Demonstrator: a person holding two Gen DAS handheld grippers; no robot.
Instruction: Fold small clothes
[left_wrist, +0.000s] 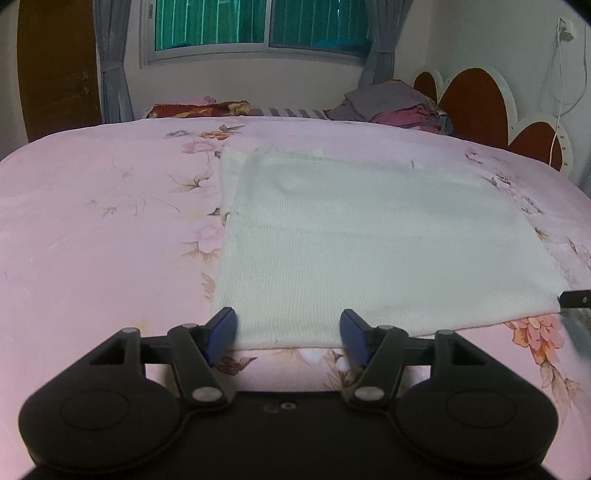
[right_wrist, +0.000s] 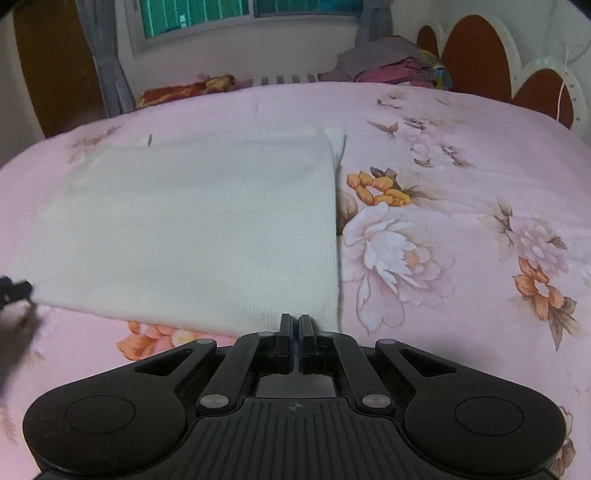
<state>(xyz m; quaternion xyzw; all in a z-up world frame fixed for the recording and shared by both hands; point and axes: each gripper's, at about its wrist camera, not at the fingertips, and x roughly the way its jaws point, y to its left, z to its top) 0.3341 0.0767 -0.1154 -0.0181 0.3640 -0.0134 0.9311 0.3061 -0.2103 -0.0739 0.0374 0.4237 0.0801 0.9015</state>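
Note:
A white ribbed garment (left_wrist: 369, 236) lies flat on the pink floral bedspread (left_wrist: 92, 221), with a folded sleeve edge showing along its left side. My left gripper (left_wrist: 288, 326) is open at the near left corner. Its blue pads (left_wrist: 221, 332) stand either side of the hem without pressing on it. In the right wrist view the same garment (right_wrist: 192, 221) fills the left half. My right gripper (right_wrist: 295, 319) is shut, its tips pinched on the hem close to the near right corner. Each gripper shows at the edge of the other's view: the right gripper (left_wrist: 574, 299) and the left gripper (right_wrist: 14, 290).
A pile of folded clothes (left_wrist: 399, 105) sits at the far right of the bed by the scalloped brown headboard (left_wrist: 476, 99). A red patterned pillow (left_wrist: 195, 110) lies at the far edge under the window. Bare bedspread stretches left of the garment and right of it (right_wrist: 461, 221).

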